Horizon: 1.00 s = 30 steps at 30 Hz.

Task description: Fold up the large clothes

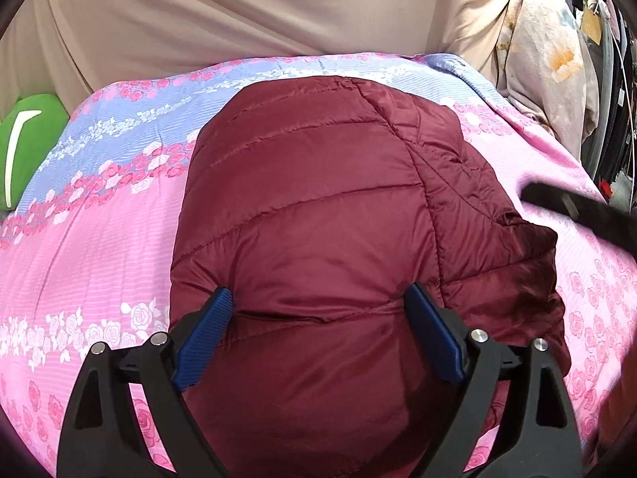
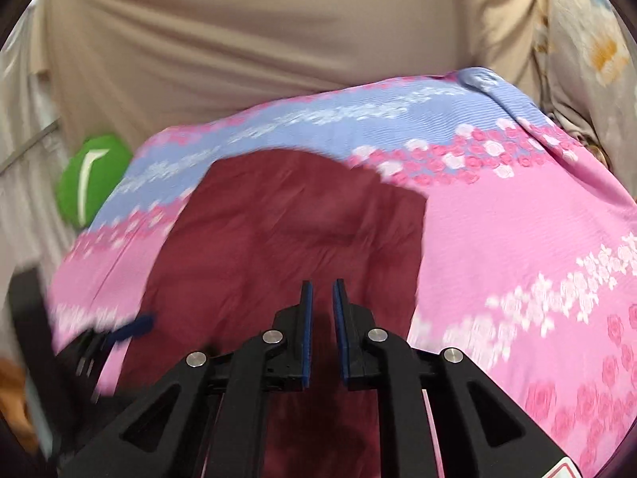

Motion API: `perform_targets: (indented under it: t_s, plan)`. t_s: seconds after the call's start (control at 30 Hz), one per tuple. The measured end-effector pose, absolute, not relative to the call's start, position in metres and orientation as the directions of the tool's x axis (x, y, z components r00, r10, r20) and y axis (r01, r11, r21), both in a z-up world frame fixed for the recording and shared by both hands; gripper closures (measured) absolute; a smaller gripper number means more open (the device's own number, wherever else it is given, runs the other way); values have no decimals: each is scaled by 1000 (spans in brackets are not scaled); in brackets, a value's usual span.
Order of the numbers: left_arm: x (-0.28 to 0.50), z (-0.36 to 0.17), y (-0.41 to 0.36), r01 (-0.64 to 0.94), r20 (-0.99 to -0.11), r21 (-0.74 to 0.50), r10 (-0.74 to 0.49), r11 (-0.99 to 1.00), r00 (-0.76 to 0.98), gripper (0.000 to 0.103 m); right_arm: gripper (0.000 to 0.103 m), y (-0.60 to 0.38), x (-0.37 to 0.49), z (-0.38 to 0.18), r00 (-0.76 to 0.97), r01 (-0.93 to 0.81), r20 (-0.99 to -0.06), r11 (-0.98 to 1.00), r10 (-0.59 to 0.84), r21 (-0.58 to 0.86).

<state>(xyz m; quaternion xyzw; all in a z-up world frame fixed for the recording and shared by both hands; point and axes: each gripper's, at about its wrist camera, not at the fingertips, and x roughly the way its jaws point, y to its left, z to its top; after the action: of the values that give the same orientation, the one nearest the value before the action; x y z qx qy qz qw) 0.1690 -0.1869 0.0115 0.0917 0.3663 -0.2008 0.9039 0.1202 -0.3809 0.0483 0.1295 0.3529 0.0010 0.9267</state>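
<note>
A maroon quilted puffer jacket (image 1: 310, 207) lies folded in a bundle on a pink and blue rose-print bedsheet (image 1: 99, 247). My left gripper (image 1: 320, 304) stands wide open over the near part of the bundle. Its blue pads (image 1: 221, 310) sit on either side of a puffy panel without squeezing it. In the right wrist view the jacket (image 2: 286, 231) is blurred. My right gripper (image 2: 322, 310) hovers over its near right part, its pads a narrow gap apart with nothing between them. It shows as a dark blur (image 1: 577, 211) in the left wrist view. The left gripper (image 2: 127, 330) appears blurred at the lower left.
A beige cloth (image 1: 239, 12) hangs behind the bed. A green cushion (image 1: 28, 139) lies at the far left edge. A pale flowered fabric (image 1: 557, 59) hangs at the far right beside dark clutter and cables (image 1: 621, 79). The sheet (image 2: 517, 219) lies bare to the right of the jacket.
</note>
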Motion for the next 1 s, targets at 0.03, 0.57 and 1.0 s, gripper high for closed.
perform_targets:
  t_s: [0.03,0.57,1.0]
  plan:
    - [169,11,-187,430,-699,18,-296,903,651,17,90,-374,108,44,743,73,-661,969,106,237]
    - [158,17,-164,415,-700,-15,-306,910,645,16,89,-354,74,21,709,76,-696,969,114,236]
    - [147,29,-138,422,-684,-74,-354,903,638,16,71,-366,81,28,713,119,-693,956,105,267]
